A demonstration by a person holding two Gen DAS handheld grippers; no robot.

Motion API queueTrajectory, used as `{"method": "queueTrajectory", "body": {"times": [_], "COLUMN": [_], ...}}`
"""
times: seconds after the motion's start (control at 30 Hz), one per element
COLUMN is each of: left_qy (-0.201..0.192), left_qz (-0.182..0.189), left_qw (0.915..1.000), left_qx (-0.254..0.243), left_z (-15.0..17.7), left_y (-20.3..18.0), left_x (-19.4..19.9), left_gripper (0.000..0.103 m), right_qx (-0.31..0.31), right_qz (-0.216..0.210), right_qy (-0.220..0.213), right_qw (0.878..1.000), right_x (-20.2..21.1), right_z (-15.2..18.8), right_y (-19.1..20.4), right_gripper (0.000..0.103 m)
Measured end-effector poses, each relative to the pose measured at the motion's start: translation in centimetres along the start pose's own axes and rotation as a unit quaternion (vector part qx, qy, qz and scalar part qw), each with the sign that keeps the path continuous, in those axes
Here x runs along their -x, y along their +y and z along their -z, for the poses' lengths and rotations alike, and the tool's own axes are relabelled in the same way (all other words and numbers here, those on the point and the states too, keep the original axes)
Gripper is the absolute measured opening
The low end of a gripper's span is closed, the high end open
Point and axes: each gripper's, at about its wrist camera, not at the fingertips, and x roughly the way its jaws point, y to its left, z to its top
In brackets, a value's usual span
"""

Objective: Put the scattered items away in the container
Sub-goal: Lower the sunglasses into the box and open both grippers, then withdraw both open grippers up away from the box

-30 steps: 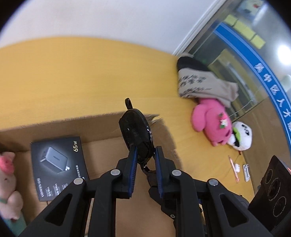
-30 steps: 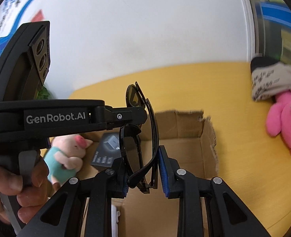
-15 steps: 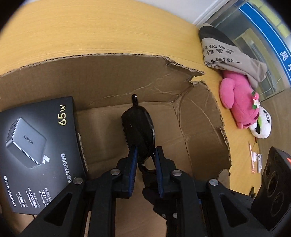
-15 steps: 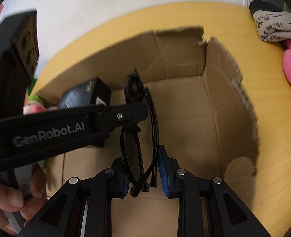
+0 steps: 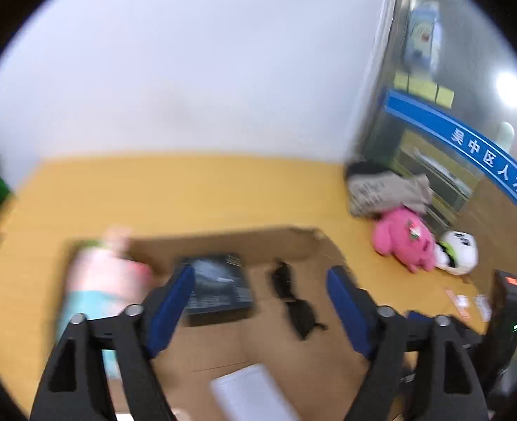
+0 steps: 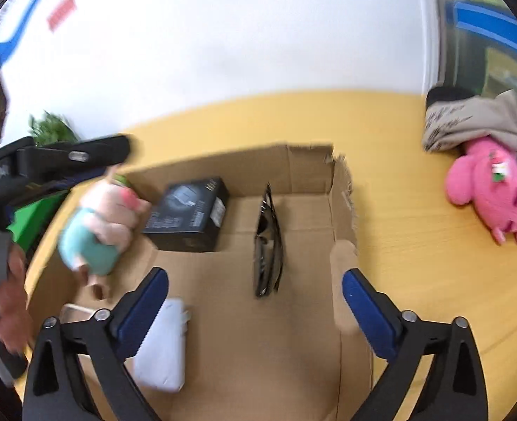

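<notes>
A: What are the grippers holding?
B: Nothing. The left gripper (image 5: 260, 287) and the right gripper (image 6: 254, 293) are both spread wide.
A: And the glasses (image 6: 268, 242)?
B: Mid-frame in the right view, on the floor of the box (image 6: 342, 207), right of the black carton (image 6: 188, 214).

I have opened both grippers, left gripper (image 5: 260, 301) and right gripper (image 6: 254, 301), and lifted them. The sunglasses (image 6: 268, 242), before held by both, now lie inside the cardboard box (image 6: 342, 189).
</notes>
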Motion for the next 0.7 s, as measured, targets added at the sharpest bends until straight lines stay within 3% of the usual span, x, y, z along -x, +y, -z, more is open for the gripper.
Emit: {"method": "queueTrajectory", "body": {"times": [0.13, 0.23, 0.47, 0.63, 0.7], "left_qy": [-0.063, -0.063, -0.015, -0.001, -0.02], "left_qz": [-0.088, -0.12, -0.13, -0.118, -0.139], "left_qw": [0.9937, 0.9907, 0.9913, 0.9928, 0.99], "left_qx": [-0.028, -0.015, 0.016, 0.02, -0.004], "left_z": [3.7, 7.4, 14.6, 17.7, 18.5], "left_y": [1.4, 3.3, 6.0, 5.4, 4.8], "left_x": [8.3, 10.3, 6.9, 3.8, 3.5], "left_gripper": [0.085, 0.085, 0.085, 0.085, 0.086], "right_qx": [0.039, 0.072, 0.087, 0.075, 0.076], "right_qz": [0.01, 0.02, 0.025, 0.033, 0.034], "right_qy": [-0.077, -0.104, -0.094, -0.109, -0.113], "right_qw": [0.996, 0.992, 0.991, 0.991, 0.99], "right_x": [4.6, 5.1, 1.8, 1.1, 0.8], "right_z": [4.3, 7.1, 11.4, 12.0, 11.9], "right_y": [1.7, 3.3, 3.7, 3.0, 3.1], "right_gripper": [0.103, 0.103, 0.103, 0.103, 0.103]}}
